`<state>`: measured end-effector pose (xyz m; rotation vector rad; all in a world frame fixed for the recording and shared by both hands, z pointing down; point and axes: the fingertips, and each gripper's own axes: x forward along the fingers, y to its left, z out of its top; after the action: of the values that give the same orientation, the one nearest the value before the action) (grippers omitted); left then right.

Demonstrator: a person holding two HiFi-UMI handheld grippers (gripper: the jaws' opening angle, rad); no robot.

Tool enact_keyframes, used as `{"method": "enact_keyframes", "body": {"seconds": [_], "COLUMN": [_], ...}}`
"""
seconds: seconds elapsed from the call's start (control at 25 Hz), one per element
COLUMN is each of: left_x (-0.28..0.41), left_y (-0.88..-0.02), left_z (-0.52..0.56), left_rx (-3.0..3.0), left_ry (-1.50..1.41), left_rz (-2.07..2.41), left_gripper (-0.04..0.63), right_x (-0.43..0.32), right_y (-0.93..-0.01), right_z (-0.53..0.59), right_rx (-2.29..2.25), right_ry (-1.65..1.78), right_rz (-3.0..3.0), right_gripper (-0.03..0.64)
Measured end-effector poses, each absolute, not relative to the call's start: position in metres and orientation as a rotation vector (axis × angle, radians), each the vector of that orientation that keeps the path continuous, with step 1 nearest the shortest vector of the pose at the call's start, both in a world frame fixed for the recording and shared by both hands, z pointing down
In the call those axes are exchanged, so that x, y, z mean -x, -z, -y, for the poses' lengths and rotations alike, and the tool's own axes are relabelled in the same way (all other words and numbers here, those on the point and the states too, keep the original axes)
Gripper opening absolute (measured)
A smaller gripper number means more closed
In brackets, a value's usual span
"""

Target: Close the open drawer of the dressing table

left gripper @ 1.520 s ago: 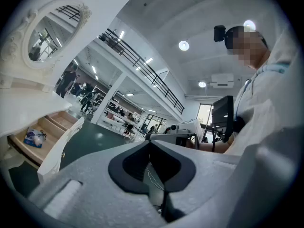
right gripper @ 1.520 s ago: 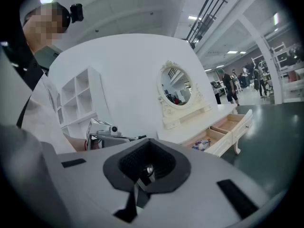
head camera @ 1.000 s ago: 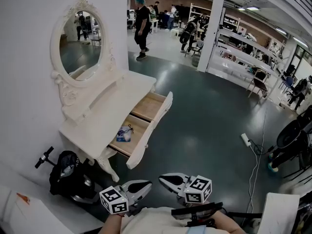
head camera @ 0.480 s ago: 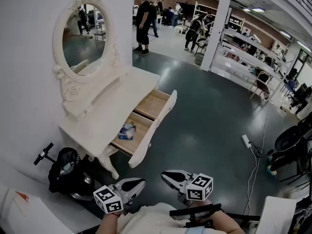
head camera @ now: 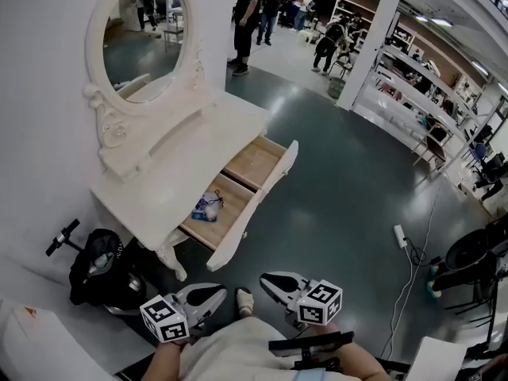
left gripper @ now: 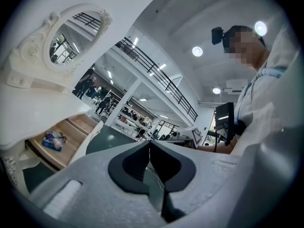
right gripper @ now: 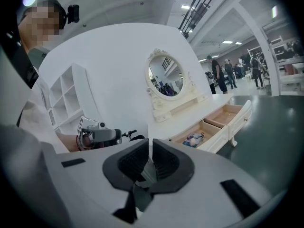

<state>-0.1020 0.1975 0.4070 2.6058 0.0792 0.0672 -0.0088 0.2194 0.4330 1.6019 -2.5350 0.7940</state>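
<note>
1. The left gripper [head camera: 208, 295] is low in the head view, in front of the person's body. In its own view the left gripper [left gripper: 149, 146] has its dark pads pressed together at the tips, with nothing pinched between them.
2. The right gripper [head camera: 274, 281] is just beside it, pointing a little downward. In its own view the right gripper [right gripper: 150, 145] has its jaws drawn together too, with only a hairline between the pads and nothing held there.
3. Both grippers hang over the dark floor [head camera: 341, 189], well apart from the furniture. The toe of a shoe [head camera: 244, 300] shows between them.
4. The drawer [head camera: 266, 201] stands pulled out from the white dressing table [head camera: 186, 153], up and to the left of the grippers. Its curved white front is angled away from the tabletop, and its wooden bottom is split into two compartments.
5. In the nearer compartment lies what looks like a small blue-and-white packet [head camera: 206, 207]; it is too small to tell more.
6. An oval mirror [head camera: 149, 34] in a carved white frame rises at the back of the table, against the white wall.
7. A black bag [head camera: 97, 267] sits on the floor by the table's near leg. A white power strip [head camera: 399, 236] lies off to the right, and several people [head camera: 252, 10] stand far down the hall.
</note>
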Motion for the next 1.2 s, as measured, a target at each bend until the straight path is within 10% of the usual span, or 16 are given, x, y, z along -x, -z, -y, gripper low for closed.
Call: {"method": "enact_keyframes", "body": {"seconds": [1.2], "left_x": [-0.021], "left_y": [-0.472], "left_z": [-0.057], "left_rx": [-2.516], "left_ry": [-0.119], "left_rz": [0.275], "left_gripper": [0.009], "right_x": [-0.086], "right_y": [-0.517], "right_z": [-0.055], "right_rx": [-1.029], "right_ry": [-0.786], "right_rz": [2.521], "right_gripper": [0.020]}}
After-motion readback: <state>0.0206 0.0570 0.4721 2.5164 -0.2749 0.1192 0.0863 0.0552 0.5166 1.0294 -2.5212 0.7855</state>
